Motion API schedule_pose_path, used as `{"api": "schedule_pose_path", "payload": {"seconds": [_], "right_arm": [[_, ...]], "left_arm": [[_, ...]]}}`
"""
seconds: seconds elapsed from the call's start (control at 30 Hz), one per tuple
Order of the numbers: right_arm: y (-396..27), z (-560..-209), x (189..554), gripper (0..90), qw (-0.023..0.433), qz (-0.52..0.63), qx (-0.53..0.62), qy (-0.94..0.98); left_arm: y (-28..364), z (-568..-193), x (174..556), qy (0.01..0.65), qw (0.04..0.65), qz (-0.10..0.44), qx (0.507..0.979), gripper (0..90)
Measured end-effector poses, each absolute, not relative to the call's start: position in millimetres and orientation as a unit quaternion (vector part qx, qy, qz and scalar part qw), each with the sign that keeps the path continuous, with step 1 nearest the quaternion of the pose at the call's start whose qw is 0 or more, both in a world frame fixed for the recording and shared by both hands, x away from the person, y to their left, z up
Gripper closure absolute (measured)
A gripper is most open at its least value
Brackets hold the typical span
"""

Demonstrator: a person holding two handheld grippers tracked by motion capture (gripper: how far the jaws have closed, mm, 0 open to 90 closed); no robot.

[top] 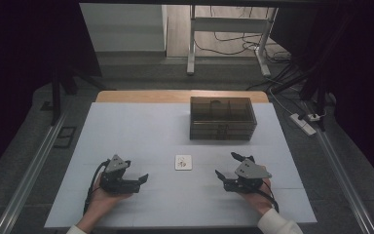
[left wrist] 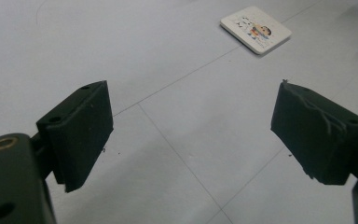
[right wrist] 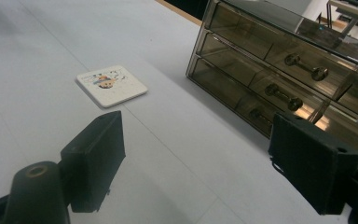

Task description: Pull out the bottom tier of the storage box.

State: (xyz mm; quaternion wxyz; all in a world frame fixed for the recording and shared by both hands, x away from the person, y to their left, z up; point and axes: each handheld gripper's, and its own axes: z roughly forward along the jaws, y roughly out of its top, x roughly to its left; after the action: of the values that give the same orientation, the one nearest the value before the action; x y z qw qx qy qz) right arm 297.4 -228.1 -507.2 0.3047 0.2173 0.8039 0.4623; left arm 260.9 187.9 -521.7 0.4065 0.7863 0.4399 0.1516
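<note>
A small white square tile (top: 183,162) with a cartoon print lies flat at the centre of my high view, on the pale table (top: 141,131). Lower left of the frame, my left gripper (top: 142,179) rests with jaws spread wide, holding nothing. Lower right, my right gripper (top: 228,165) is equally wide and empty. Above centre stands a smoky transparent drawer box (top: 222,118), its knobbed drawers facing me.
</note>
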Motion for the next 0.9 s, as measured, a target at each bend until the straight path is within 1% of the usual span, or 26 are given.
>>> {"api": "schedule_pose_path", "payload": {"seconds": [0.47, 0.83, 0.9], "right_arm": [[-221, -510, 289, 20.0, 0.364, 0.426, 0.156, 0.814], [-218, -513, 286, 20.5, 0.395, 0.403, 0.128, 0.816], [-216, -515, 286, 20.6, 0.407, 0.394, 0.119, 0.815]], "left_arm": [[188, -523, 261, 0.440, 0.402, 0.151, 0.788, 13.5], [187, -523, 261, 0.439, 0.401, 0.152, 0.789, 13.5], [187, -523, 262, 0.440, 0.400, 0.151, 0.790, 13.5]]}}
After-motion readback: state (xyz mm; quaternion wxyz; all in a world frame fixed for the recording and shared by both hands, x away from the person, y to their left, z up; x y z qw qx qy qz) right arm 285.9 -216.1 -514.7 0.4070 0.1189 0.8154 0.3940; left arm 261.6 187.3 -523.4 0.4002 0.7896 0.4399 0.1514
